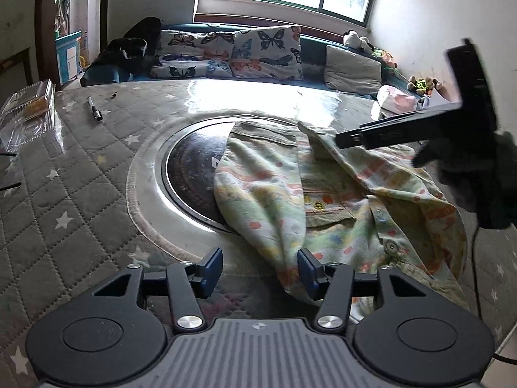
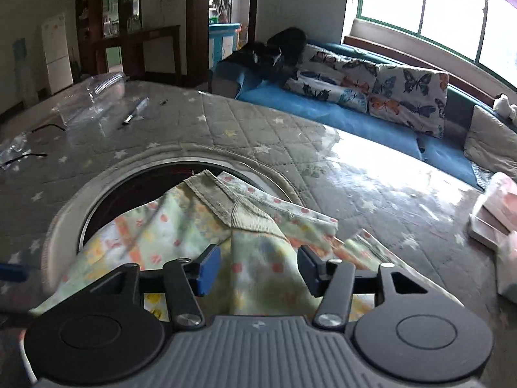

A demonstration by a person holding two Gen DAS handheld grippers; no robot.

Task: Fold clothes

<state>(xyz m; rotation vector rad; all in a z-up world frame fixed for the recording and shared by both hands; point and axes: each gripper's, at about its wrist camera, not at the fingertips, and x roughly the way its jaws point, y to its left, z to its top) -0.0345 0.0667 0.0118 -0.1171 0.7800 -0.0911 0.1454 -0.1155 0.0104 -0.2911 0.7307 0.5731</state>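
A small pale green garment (image 1: 323, 194) with orange and yellow prints lies crumpled on the quilted table, partly over a round dark plate (image 1: 194, 171). My left gripper (image 1: 260, 270) is open at the garment's near edge, its right finger against the cloth. My right gripper (image 2: 258, 270) is open, low over the garment (image 2: 200, 226), with cloth between its fingers. The right gripper also shows in the left wrist view (image 1: 420, 129), above the garment's far right side.
The grey star-quilted table cover (image 1: 64, 194) has a pen (image 1: 95, 109) and a clear plastic box (image 1: 29, 103) at far left. A pink packet (image 2: 497, 207) lies at the right. A blue sofa with butterfly cushions (image 2: 387, 87) stands behind the table.
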